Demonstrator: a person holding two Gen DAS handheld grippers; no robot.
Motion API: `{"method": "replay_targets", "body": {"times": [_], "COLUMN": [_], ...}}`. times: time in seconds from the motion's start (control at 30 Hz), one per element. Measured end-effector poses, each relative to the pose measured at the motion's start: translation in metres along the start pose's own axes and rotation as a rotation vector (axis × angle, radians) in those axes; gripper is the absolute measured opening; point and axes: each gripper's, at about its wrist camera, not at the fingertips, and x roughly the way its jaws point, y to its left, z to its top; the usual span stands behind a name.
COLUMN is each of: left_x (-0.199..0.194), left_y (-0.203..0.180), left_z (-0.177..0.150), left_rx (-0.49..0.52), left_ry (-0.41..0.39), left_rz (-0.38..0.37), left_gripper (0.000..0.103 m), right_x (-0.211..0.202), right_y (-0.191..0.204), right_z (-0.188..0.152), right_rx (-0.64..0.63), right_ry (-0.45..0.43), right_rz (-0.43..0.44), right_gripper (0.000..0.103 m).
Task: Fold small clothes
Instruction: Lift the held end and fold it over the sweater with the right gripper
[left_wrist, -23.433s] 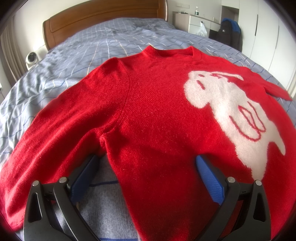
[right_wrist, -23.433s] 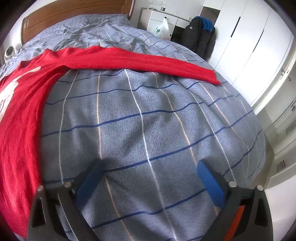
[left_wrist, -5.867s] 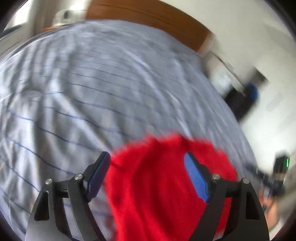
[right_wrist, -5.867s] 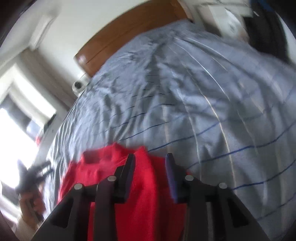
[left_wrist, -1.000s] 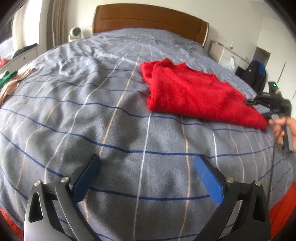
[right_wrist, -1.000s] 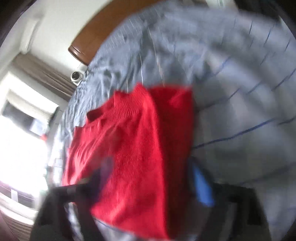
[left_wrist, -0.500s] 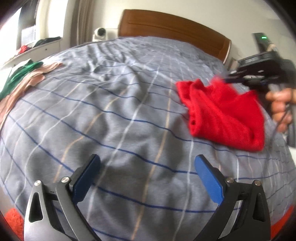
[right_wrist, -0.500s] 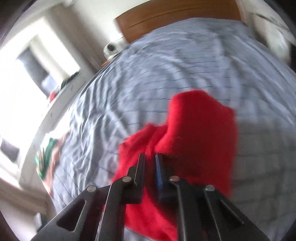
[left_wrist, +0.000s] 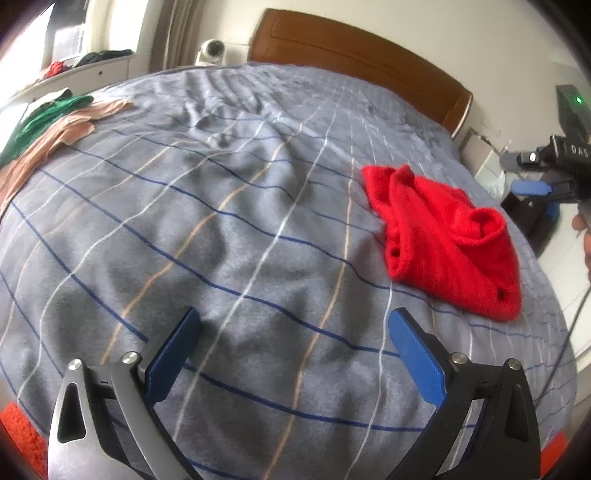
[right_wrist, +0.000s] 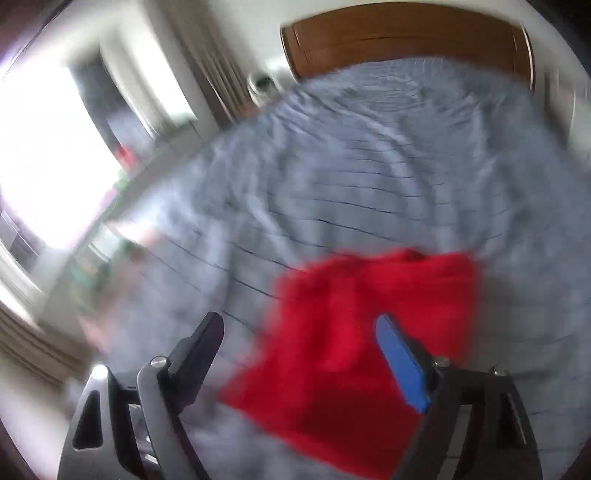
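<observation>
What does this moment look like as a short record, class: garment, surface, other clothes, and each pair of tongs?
garment: red knitted sweater, folded into a loose bundle, one corner rolled up
surface: grey checked bed cover, sweater lies on its right side in the left wrist view
other clothes: green and beige garments at the bed's far left edge
left tongs: open, over bare cover, holding nothing
right tongs: open, just above the sweater, not gripping it; view blurred
background: brown wooden headboard
</observation>
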Motion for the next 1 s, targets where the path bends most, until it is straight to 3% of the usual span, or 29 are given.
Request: {"method": "replay_targets", "body": {"times": [0.1, 0.17, 0.2, 0.23, 0.27, 0.33, 0.47, 0.53, 0.63, 0.7, 0.73, 0.83, 0.93, 1.0], "left_x": [-0.001, -0.002, -0.002, -0.002, -0.003, -0.005, -0.002, 0.0, 0.001, 0.0, 0.0, -0.001, -0.003, -0.003], "left_y": [-0.004, -0.004, -0.004, -0.004, -0.003, -0.002, -0.002, -0.003, -0.004, -0.003, -0.003, -0.004, -0.003, -0.002], "left_z": [-0.003, -0.004, -0.005, -0.005, -0.005, -0.006, -0.004, -0.004, -0.005, -0.006, -0.007, -0.009, -0.01, -0.008], "left_rx": [0.022, 0.029, 0.029, 0.028, 0.025, 0.02, 0.008, 0.01, 0.019, 0.022, 0.025, 0.039, 0.039, 0.024], "left_ry": [-0.002, 0.0, 0.002, 0.003, 0.003, 0.002, 0.01, 0.013, 0.015, 0.014, 0.016, 0.02, 0.018, 0.017], "left_rz": [0.003, 0.005, 0.006, 0.007, 0.006, -0.003, -0.015, -0.014, -0.007, -0.003, 0.002, 0.014, 0.008, 0.0], "left_gripper": [0.102, 0.102, 0.102, 0.102, 0.102, 0.102, 0.102, 0.102, 0.102, 0.102, 0.102, 0.102, 0.102, 0.102], "right_x": [0.02, 0.043, 0.059, 0.076, 0.082, 0.077, 0.021, -0.002, -0.012, 0.012, 0.028, 0.095, 0.072, 0.033], "right_y": [0.016, 0.043, 0.055, 0.06, 0.06, 0.039, -0.006, -0.009, 0.018, 0.043, 0.051, 0.062, 0.058, 0.048], "right_z": [-0.008, -0.018, -0.023, -0.033, -0.034, -0.034, -0.022, -0.014, -0.002, -0.008, -0.012, -0.039, -0.055, -0.055], "right_rx": [-0.051, -0.157, -0.219, -0.295, -0.316, -0.22, 0.04, 0.123, 0.111, 0.06, 0.05, 0.059, 0.096, 0.124], "right_ry": [0.091, 0.179, 0.239, 0.285, 0.283, 0.269, 0.108, 0.017, -0.081, -0.069, -0.045, 0.146, 0.051, -0.042], "right_rz": [0.034, 0.01, -0.045, -0.17, -0.24, -0.233, -0.118, -0.033, 0.039, 0.064, 0.074, 0.106, 0.156, 0.204], "right_gripper": [0.084, 0.084, 0.084, 0.081, 0.076, 0.012, 0.012, 0.012, 0.012, 0.012, 0.016, 0.051, 0.052, 0.063]}}
